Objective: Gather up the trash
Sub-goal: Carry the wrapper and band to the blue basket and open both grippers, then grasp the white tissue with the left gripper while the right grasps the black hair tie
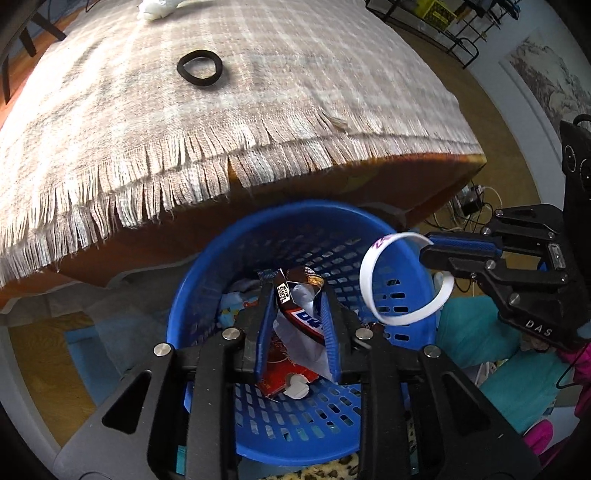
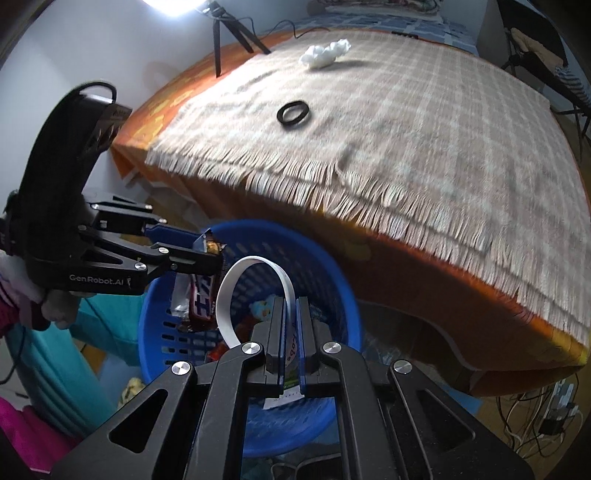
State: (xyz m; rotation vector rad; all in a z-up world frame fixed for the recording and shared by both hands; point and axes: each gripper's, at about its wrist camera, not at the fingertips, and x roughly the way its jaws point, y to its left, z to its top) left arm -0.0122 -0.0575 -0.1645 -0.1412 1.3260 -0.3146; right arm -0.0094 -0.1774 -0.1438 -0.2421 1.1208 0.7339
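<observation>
A blue perforated basket [image 1: 325,417] [image 2: 332,280] stands on the floor below the table's front edge, with several wrappers inside. My left gripper [image 1: 295,291] is shut on a crumpled candy wrapper [image 1: 303,314] over the basket; it also shows in the right wrist view [image 2: 221,254] with the wrapper [image 2: 201,295] hanging from it. My right gripper [image 2: 290,306] is shut on a white wristband [image 2: 255,266], held above the basket; in the left wrist view it [image 1: 424,247] holds the wristband [image 1: 373,273] over the basket's right rim. A black ring [image 1: 199,68] [image 2: 293,114] and a white crumpled wad [image 2: 325,53] [image 1: 155,9] lie on the table.
The table carries a checked fringed cloth [image 1: 258,92] [image 2: 424,129] over an orange cover. A tripod [image 2: 229,33] stands at the table's far left. Teal fabric [image 1: 480,332] lies beside the basket. Cables and a power strip [image 2: 554,410] lie on the floor at right.
</observation>
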